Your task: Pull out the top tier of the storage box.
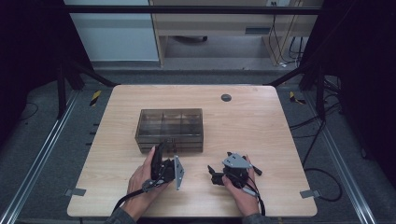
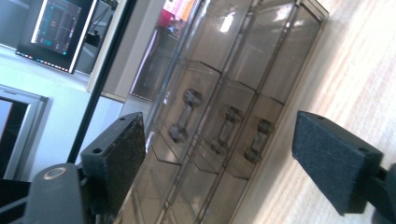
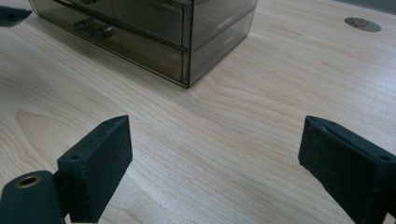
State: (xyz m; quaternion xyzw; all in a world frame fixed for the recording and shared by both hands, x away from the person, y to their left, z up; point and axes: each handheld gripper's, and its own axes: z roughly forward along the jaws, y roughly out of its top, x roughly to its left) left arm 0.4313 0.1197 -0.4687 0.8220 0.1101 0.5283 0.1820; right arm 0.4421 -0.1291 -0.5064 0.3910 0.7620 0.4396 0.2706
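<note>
Drawer box (image 1: 170, 129) on table (image 1: 261, 135), behind both grippers.

No text, label, brand or number could be read anywhere. The monitor (image 2: 51, 28) at the upper left of the left gripper view showed coloured lines too blurred to make out, and the smoky plastic drawer box (image 1: 170, 128) bore no marking.

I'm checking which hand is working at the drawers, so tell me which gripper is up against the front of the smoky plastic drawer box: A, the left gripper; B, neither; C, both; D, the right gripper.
A: in the high view the left gripper reaches the front of the drawer box, its open jaws facing the drawer handles, while the right gripper rests apart on the table.
</note>
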